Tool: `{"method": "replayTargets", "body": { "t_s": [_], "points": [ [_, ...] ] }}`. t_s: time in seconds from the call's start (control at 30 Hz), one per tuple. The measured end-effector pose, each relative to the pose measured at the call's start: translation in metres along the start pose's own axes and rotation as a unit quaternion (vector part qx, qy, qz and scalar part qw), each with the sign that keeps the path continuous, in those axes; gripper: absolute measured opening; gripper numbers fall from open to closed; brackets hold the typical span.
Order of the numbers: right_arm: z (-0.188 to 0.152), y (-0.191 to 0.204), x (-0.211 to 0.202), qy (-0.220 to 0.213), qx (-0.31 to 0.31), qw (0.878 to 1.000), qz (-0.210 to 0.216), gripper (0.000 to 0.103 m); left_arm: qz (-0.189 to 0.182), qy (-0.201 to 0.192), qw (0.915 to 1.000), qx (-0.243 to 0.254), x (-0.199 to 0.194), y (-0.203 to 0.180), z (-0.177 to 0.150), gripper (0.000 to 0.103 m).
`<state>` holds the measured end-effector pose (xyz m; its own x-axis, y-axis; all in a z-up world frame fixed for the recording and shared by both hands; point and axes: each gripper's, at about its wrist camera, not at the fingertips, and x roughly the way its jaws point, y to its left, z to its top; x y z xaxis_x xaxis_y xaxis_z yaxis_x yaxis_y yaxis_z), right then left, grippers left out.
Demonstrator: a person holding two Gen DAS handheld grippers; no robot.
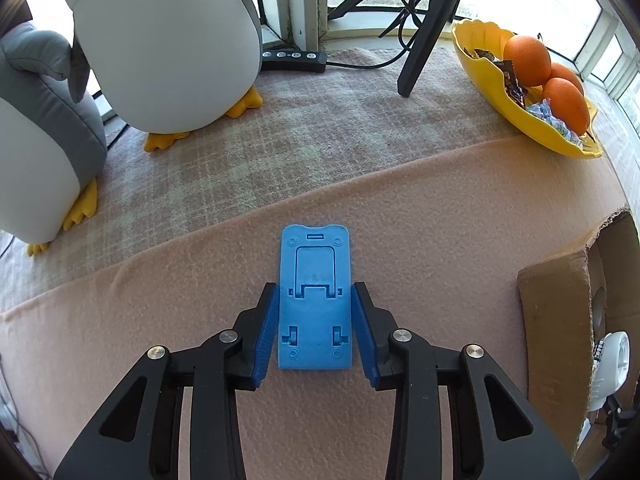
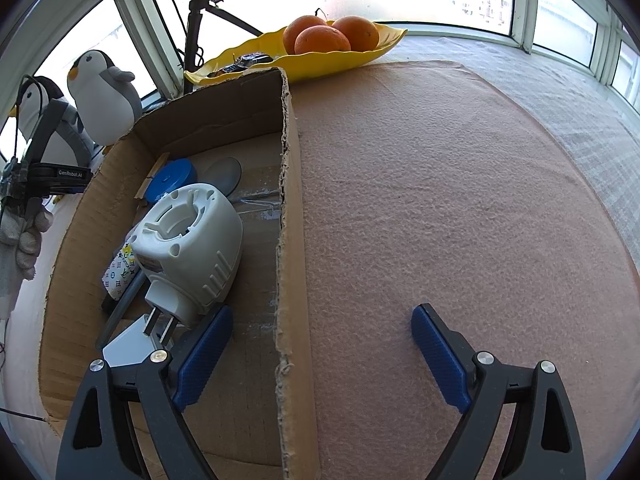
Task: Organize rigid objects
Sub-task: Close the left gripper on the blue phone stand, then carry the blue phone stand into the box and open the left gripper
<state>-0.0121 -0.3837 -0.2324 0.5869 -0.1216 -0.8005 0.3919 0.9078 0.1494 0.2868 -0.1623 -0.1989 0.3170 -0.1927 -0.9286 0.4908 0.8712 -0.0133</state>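
Left gripper (image 1: 315,330) straddles blue phone stand (image 1: 315,300) flat on pink cloth (image 1: 440,216); pads flank its sides, contact unclear; long axis 6-to-12 o'clock; right gripper (image 2: 322,356) spread wide, cardboard box (image 2: 290,280) wall between fingers.

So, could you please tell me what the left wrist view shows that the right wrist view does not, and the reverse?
Only the left wrist view shows the blue phone stand lying flat between the left gripper's pads, and the black power strip.

Only the right wrist view shows inside the cardboard box: a white appliance and a blue round lid, with the open right gripper straddling the box wall.

Both show the yellow dish of oranges, the two penguin plushies and the pink cloth.
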Motion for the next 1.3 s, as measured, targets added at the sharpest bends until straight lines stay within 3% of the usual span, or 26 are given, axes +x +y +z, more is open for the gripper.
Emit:
{"method": "replayTargets", "body": {
  "t_s": [0.43, 0.8, 1.3],
  "points": [
    [0.001, 0.0, -0.001, -0.002, 0.004, 1.0, 0.001, 0.089, 0.002, -0.007, 1.0, -0.007, -0.018, 0.001, -0.041, 0.035],
    [0.001, 0.0, -0.001, -0.002, 0.004, 1.0, 0.001, 0.089, -0.003, -0.032, 0.9991, 0.027, -0.063, -0.023, -0.066, 0.035],
    [0.003, -0.001, -0.001, -0.003, 0.005, 1.0, 0.001, 0.089, -0.038, -0.075, 0.994, 0.071, -0.114, -0.067, -0.081, 0.035]
  ]
}}
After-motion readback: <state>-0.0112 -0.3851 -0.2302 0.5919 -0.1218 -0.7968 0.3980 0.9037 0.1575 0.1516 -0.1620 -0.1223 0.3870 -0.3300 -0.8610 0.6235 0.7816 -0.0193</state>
